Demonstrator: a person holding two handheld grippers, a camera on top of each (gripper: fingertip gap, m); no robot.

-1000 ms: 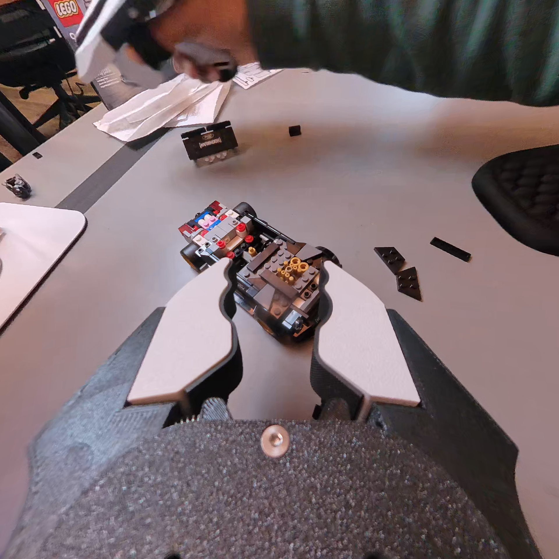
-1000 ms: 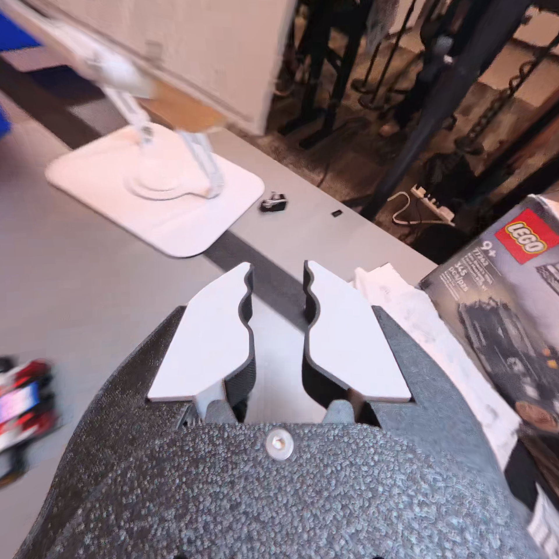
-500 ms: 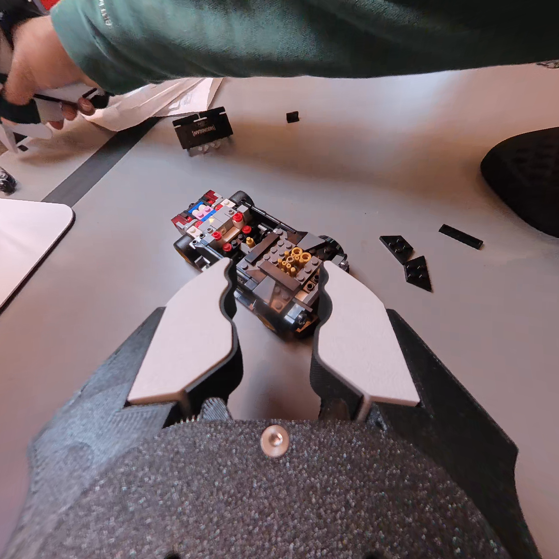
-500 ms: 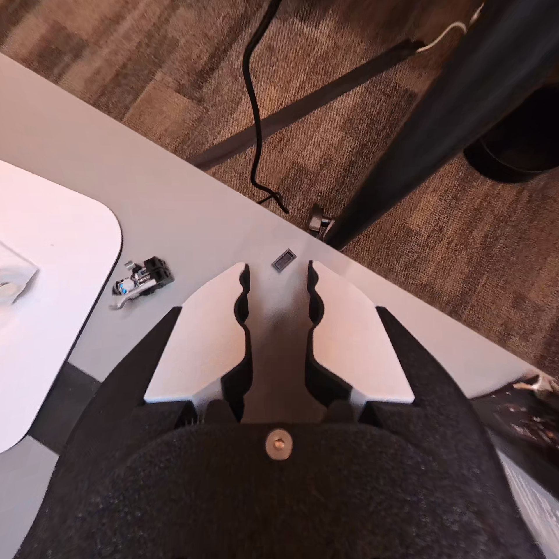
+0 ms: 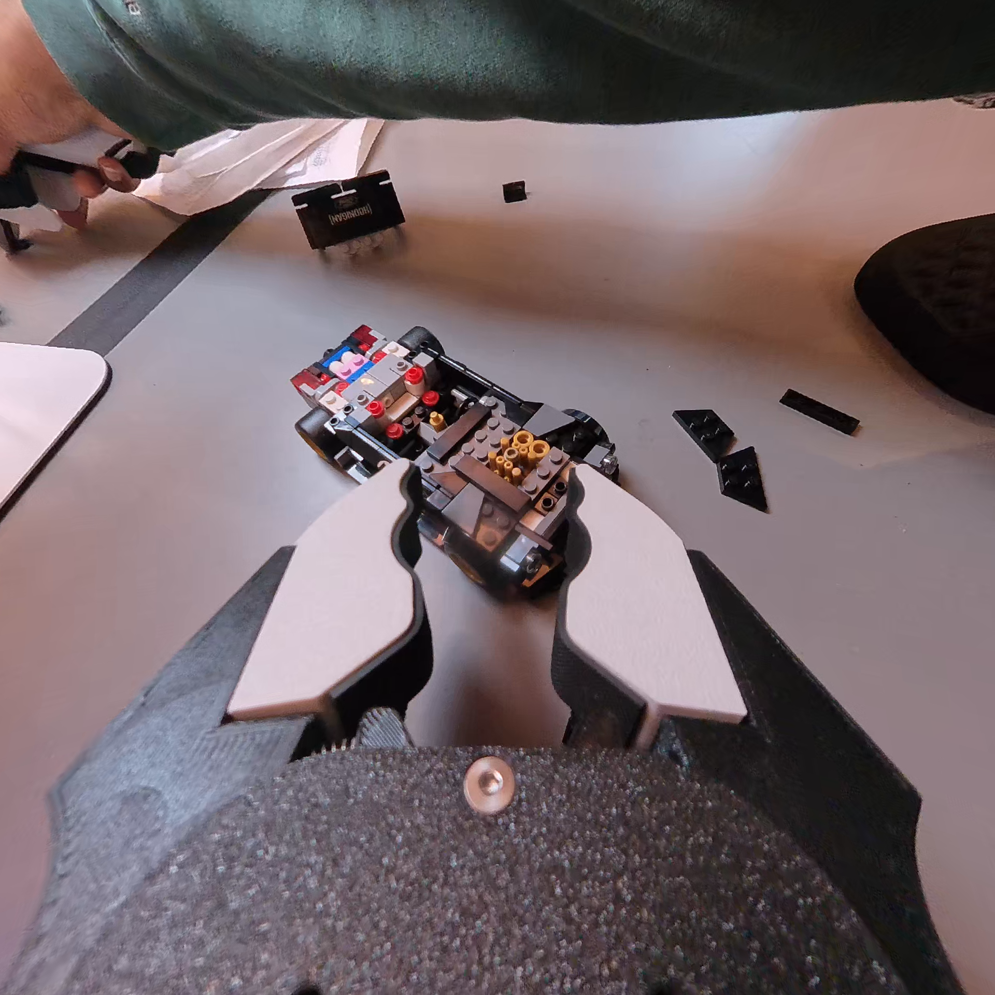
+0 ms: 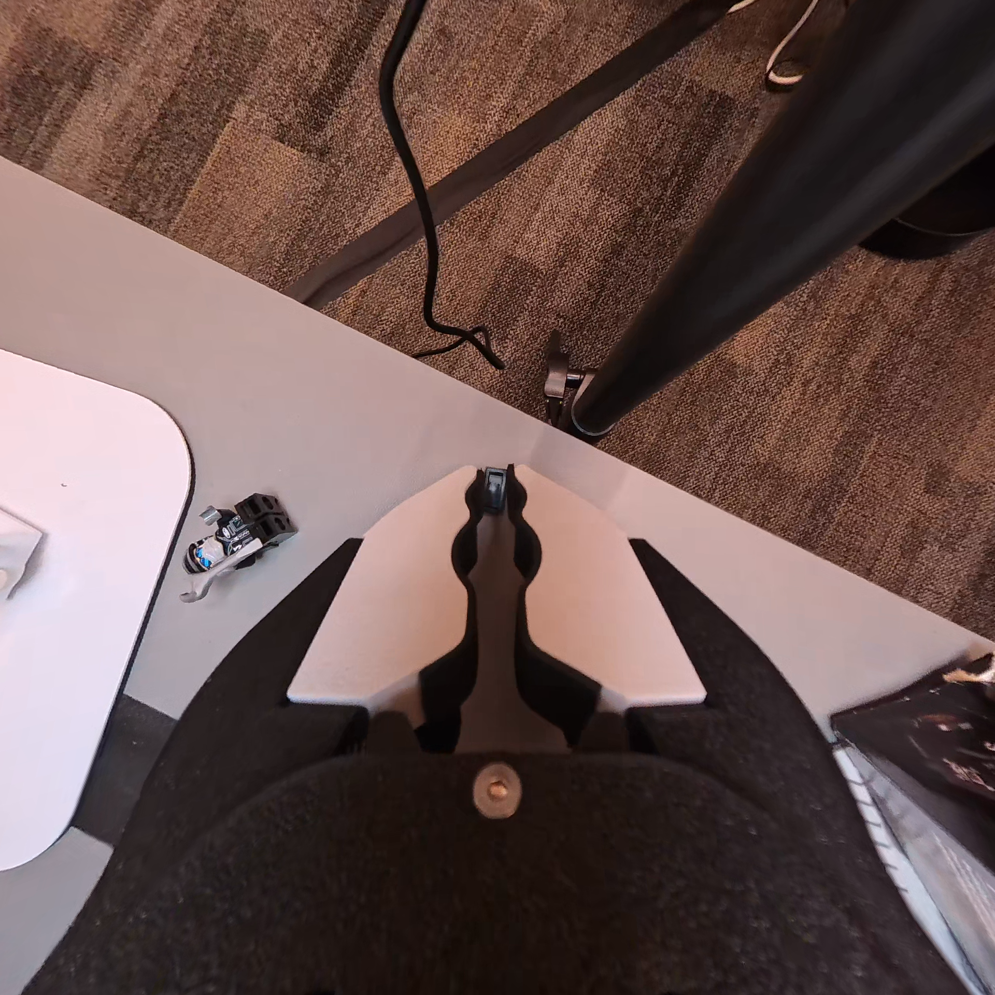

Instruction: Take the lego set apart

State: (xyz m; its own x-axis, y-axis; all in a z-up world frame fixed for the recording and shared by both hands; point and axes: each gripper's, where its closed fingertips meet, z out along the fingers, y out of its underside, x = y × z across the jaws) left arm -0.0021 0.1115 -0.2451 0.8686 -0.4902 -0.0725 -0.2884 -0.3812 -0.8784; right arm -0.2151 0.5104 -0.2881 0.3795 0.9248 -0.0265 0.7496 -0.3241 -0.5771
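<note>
Two grippers showed, one per wrist view. Left gripper [image 5: 489,474] had its jaws spread wide, straddling the near end of the lego car [image 5: 455,457], which sat on the grey table [image 5: 538,280] w/ its roof off & studs bare. Whether the fingertips [image 5: 401,474] touched the car's sides couldn't be told; at least just beside them. Ahead of the left gripper & to its right lay two black wedge plates [image 5: 721,449], touching at a corner, w/ a thin black strip [image 5: 818,412] a bit beyond. Farther ahead sat a black panel piece [image 5: 349,215] bearing print, tilted up on clear studs, & a tiny black piece [image 5: 514,191] to its right. White paper [image 5: 242,161] lay past that, under a green sleeve [image 5: 484,54] crossing the top of the view.

Right gripper [image 6: 494,474] was nearly closed, tips pinching a small dark grey piece [image 6: 494,487] close to the table edge [image 6: 377,344]; carpet & a black cable beyond. To this gripper's left lay a lego minifigure [image 6: 237,544], on its side, just beside a white pad [image 6: 81,538]. Dark box corner [image 6: 926,754] sat to its right, near.
</note>
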